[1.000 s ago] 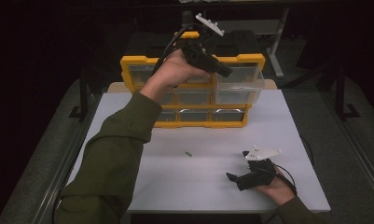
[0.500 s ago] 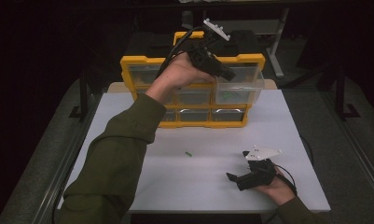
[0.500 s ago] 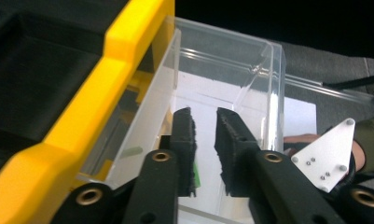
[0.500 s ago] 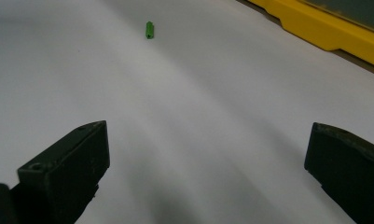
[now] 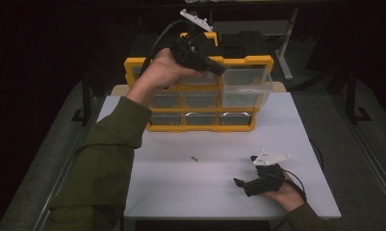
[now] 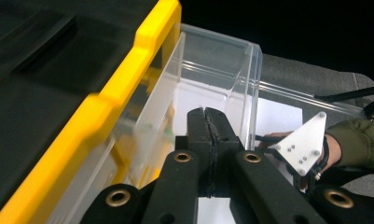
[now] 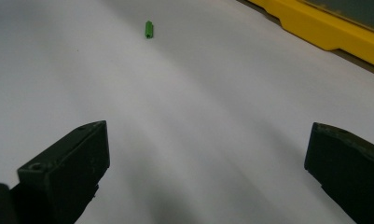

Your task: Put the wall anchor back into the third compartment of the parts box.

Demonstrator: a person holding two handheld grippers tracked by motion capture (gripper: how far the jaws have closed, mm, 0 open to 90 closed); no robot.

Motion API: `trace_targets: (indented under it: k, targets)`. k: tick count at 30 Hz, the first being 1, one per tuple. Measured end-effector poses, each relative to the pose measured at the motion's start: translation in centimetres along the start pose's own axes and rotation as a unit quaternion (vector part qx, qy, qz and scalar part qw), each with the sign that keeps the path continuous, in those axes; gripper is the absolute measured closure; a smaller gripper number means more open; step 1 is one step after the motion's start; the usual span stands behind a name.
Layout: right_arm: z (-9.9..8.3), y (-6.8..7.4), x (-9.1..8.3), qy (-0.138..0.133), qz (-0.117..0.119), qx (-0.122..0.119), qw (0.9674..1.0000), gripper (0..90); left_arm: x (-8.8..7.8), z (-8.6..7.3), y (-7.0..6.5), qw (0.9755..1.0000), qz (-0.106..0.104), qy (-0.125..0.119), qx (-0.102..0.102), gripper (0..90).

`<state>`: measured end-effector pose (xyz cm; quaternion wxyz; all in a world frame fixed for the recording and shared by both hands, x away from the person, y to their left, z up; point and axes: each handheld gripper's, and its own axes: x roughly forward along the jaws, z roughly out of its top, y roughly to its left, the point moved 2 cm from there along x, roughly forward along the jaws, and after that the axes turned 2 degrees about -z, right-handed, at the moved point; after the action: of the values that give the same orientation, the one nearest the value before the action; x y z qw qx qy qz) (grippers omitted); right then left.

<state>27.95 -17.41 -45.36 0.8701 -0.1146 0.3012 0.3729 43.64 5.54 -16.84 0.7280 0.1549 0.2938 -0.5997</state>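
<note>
Yellow plastic frames the drawer organizer (image 5: pixel 200 126) at the far side of my white table (image 5: pixel 181 192), its clear drawers stacked in rows. My left gripper (image 5: pixel 220 68) hangs raised over the clear drawer pulled out at the top right (image 5: pixel 243 86), jaws pressed together with nothing between them that I can make out. Some green bits lie inside that drawer. A small green cylindrical piece (image 5: pixel 194 158) lies alone on the bare tabletop, well apart from both tools. Near the front right edge my right gripper (image 5: pixel 243 179) rests low, jaws spread wide and empty, aimed towards the green piece.
</note>
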Motion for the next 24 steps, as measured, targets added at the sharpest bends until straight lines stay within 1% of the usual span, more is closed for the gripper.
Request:
trace_targets:
  k: [1, 2, 3, 5, 8, 9, 13, 14, 16, 17, 20, 21, 24]
  targets:
    - [0.0, 0.0, 0.0, 0.000, 0.000, -0.001, 1.0000, 0.0, -0.2, -0.3, 0.1, 1.0000, 0.001, 0.001, 0.000, 90.0]
    - [0.0, 0.0, 0.0, 0.000, 0.000, -0.001, 1.0000, 0.0, -0.2, -0.3, 0.1, 1.0000, 0.001, 0.001, 0.000, 90.0]
    - [0.0, 0.0, 0.0, 0.001, 0.000, 0.002, 1.0000, 0.0, -0.4, -1.0, 0.2, 1.0000, 0.004, 0.003, -0.003, 90.0]
    - [0.0, 0.0, 0.0, 0.001, 0.000, 0.001, 1.0000, 0.0, -0.5, -1.7, 0.2, 1.0000, 0.006, 0.004, -0.003, 90.0]
    - [0.0, 0.0, 0.1, 0.001, 0.000, 0.001, 1.0000, 0.0, -0.5, -2.7, 0.3, 0.9999, 0.005, 0.010, -0.003, 90.0]
    - [0.0, 0.0, 0.1, 0.002, 0.000, 0.001, 1.0000, 0.0, -0.4, -3.1, 0.4, 0.9999, 0.006, 0.010, -0.005, 90.0]
    - [0.0, 0.0, 0.1, 0.002, -0.001, 0.002, 1.0000, 0.0, -0.3, -4.5, 0.5, 0.9998, 0.008, 0.016, -0.002, 89.7]
    - [0.0, 0.0, 0.1, 0.002, -0.001, 0.000, 1.0000, 0.0, -0.3, -4.9, 0.6, 0.9998, 0.009, 0.016, 0.002, 87.9]
    - [0.0, 0.0, 0.1, 0.002, -0.001, 0.001, 1.0000, 0.0, -0.1, -5.6, 0.6, 0.9997, 0.009, 0.023, 0.000, 85.4]
    - [0.0, 0.0, 0.1, 0.003, -0.002, 0.000, 1.0000, 0.0, 0.1, -5.9, 0.6, 0.9997, 0.011, 0.022, -0.001, 83.8]
    - [0.0, 0.0, 0.1, 0.003, -0.002, 0.002, 1.0000, 0.0, 0.5, -7.0, 0.5, 0.9995, 0.010, 0.029, 0.003, 80.2]
    - [0.0, 0.0, 0.1, 0.003, -0.002, 0.002, 1.0000, 0.0, 0.6, -7.3, 0.4, 0.9995, 0.013, 0.030, 0.002, 77.9]
    - [0.0, 0.0, 0.1, 0.004, -0.002, 0.002, 1.0000, 0.0, 1.2, -8.3, 0.4, 0.9994, 0.011, 0.032, -0.001, 72.2]
